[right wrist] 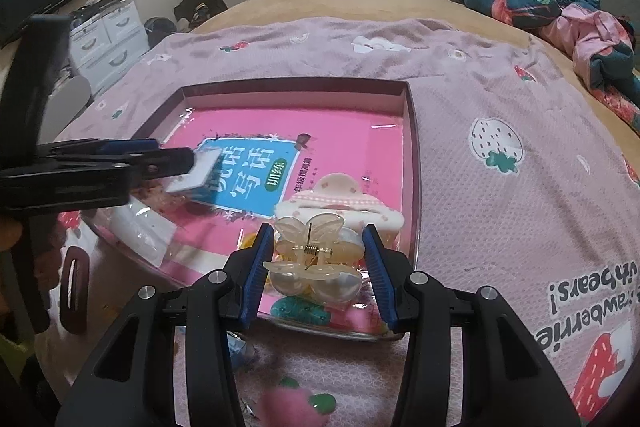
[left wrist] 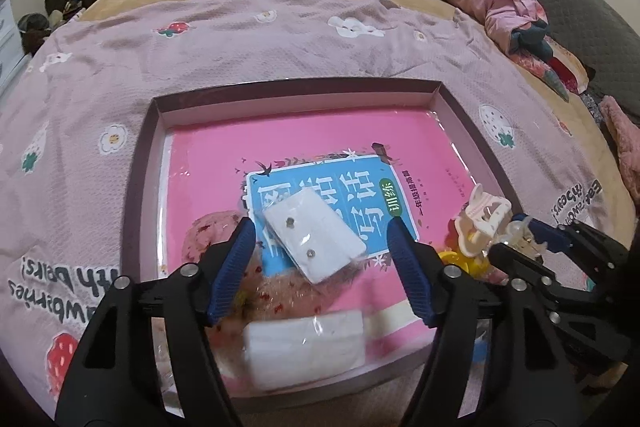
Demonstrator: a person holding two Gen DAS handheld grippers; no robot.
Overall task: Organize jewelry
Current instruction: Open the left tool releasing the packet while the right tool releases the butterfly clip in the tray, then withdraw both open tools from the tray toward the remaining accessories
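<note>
Between the spread jaws of the right gripper (right wrist: 318, 273) sits a translucent butterfly hair claw (right wrist: 312, 259), near the tray's (right wrist: 414, 131) right front corner, beside a pink-and-cream claw clip (right wrist: 340, 205). It looks light, rigid and glossy, likely slippery and brittle at the wings; the sprung hinge bar seems the safest place to pinch. Further left, the left gripper (left wrist: 320, 239) hangs with jaws wide apart over a white earring card (left wrist: 316, 239) lying on the pink book (left wrist: 312, 143), flimsy and best taken by its edges. Beneath is the bed's purple blanket (right wrist: 500, 99).
</note>
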